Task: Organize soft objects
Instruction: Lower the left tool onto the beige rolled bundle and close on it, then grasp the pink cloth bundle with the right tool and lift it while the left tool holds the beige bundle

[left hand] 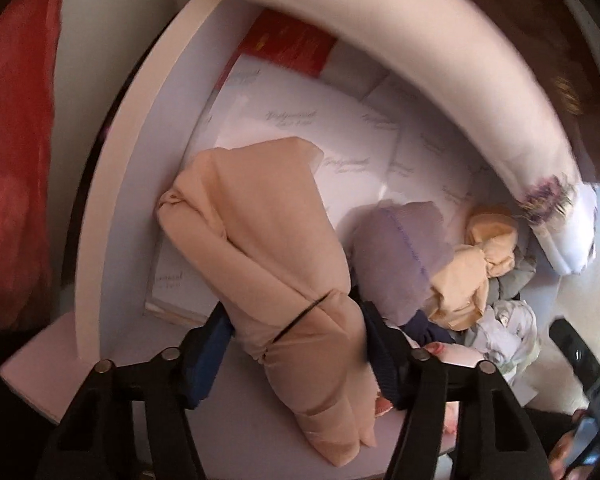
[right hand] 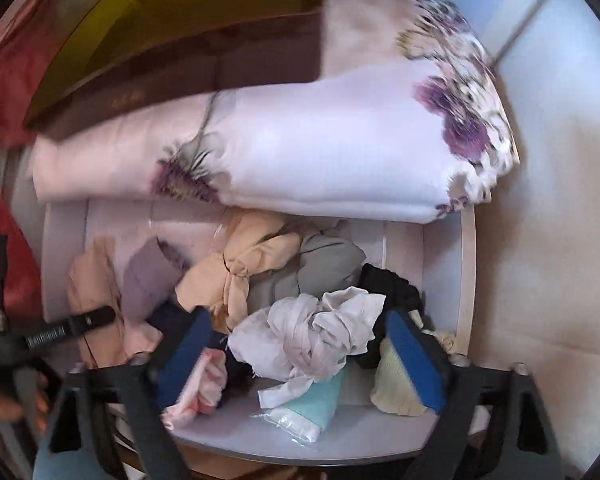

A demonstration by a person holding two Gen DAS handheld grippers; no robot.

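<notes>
Lying between the fingers of the left gripper (left hand: 296, 344) is a peach-coloured roll of sheer fabric bound with a thin black band (left hand: 268, 248); its banded waist sits right at the blue pads, which flank it closely, though whether they press it I cannot tell for sure. It looks light, limp and a little slippery, so the bound waist, where the layers are bunched tight, seems the surest place to hold; a grip on a loose end would likely let it sag or slide out.

Beyond the left fingers, to their right, lie a mauve knitted piece (left hand: 396, 252) and a knotted pale-yellow stocking bundle (left hand: 476, 268).

The right gripper (right hand: 300, 354) points down with its fingers apart, straddling a crumpled white cloth (right hand: 316, 336) without touching it. This cloth too should be weightless and shapeless, best pinched at its thick middle.

All these lie in a shallow white drawer (right hand: 466, 280) lined with printed white paper (left hand: 300, 128). Also in it: a grey garment (right hand: 332, 264) past the white cloth, a black one (right hand: 396, 288) by the right finger, a pale-yellow knit (right hand: 392, 384), a mint packet (right hand: 316, 404) and a pink striped piece (right hand: 204, 380) near the left finger. A folded floral-print quilt (right hand: 300, 148) overhangs the drawer's far side.
</notes>
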